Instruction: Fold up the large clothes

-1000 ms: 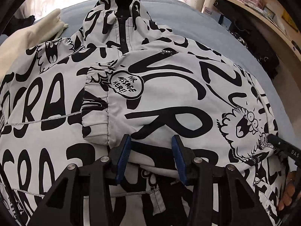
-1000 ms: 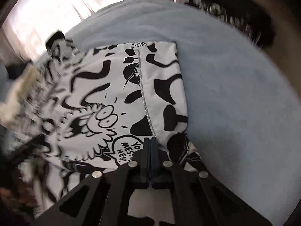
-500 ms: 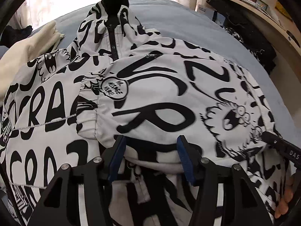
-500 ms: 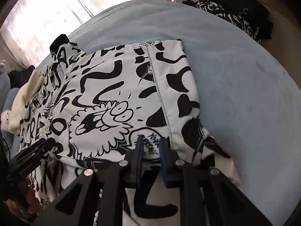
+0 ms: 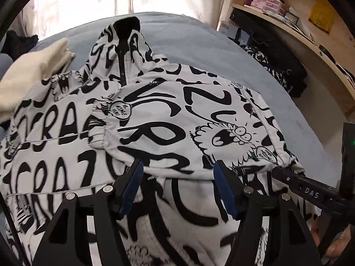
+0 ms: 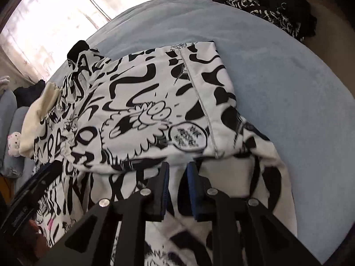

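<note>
A white jacket with black graffiti print point(image 5: 155, 119) lies on a blue-grey bed, collar at the far end. Its right sleeve is folded across the chest, cuff at the middle left point(image 5: 99, 124). My left gripper point(image 5: 177, 177) is open and empty, just behind the near edge of the folded sleeve. In the right wrist view the same jacket point(image 6: 142, 102) shows, its folded right side forming a straight edge. My right gripper point(image 6: 177, 173) is open by a narrow gap and empty, just behind the sleeve's near edge. It also shows in the left wrist view point(image 5: 277, 169).
A cream garment point(image 5: 28, 75) lies at the jacket's left shoulder. The bed point(image 6: 288, 84) stretches bare to the right. Dark patterned clothes point(image 5: 277, 66) hang at the far right under a wooden shelf point(image 5: 299, 28) with small boxes.
My right gripper has opened and let go of the sleeve, which now lies folded across the jacket. Both grippers have drawn back and up a little. The left jaws have opened wider.
</note>
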### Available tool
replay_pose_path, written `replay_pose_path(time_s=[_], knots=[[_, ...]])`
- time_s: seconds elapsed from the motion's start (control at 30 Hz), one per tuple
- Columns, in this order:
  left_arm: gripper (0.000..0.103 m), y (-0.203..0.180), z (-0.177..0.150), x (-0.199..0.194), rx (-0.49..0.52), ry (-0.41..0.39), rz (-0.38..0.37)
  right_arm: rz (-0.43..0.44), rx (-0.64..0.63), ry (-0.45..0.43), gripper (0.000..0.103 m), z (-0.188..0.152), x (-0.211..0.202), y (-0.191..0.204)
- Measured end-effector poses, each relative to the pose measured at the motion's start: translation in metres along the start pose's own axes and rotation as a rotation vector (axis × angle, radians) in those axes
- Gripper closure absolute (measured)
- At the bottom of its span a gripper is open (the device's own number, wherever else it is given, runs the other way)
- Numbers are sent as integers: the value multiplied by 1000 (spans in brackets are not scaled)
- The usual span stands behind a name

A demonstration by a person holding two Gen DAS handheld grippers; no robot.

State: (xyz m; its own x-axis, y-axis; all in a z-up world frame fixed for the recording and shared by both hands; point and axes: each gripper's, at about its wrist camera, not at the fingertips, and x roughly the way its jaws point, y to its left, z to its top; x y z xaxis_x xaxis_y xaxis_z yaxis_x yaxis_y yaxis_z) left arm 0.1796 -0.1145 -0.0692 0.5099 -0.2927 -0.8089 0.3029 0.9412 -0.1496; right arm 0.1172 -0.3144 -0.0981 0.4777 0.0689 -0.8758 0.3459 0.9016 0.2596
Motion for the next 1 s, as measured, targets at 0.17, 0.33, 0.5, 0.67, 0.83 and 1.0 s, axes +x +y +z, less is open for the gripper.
replay_pose_path(time_s=[0.17,0.33,0.5,0.67,0.83,1.0], knots=[[30,2,-16,-32,20,-17,32,16,0,8,83,-20,-16,5],[26,8,-39,-68,18,-45,57,35,-39,-7,59,-41,-40,17],[25,16,-56,-104,9,-75,98,55,-91,-28,59,-57,-68,36],[25,31,-72,-139,-4,-114,156,49,-177,-66,59,-77,-94,65],[25,55,-88,-168,-52,-142,181,59,-260,-81,59,-97,-110,96],[24,86,-103,-192,-108,-175,208,62,-339,-99,59,-113,-119,129]])
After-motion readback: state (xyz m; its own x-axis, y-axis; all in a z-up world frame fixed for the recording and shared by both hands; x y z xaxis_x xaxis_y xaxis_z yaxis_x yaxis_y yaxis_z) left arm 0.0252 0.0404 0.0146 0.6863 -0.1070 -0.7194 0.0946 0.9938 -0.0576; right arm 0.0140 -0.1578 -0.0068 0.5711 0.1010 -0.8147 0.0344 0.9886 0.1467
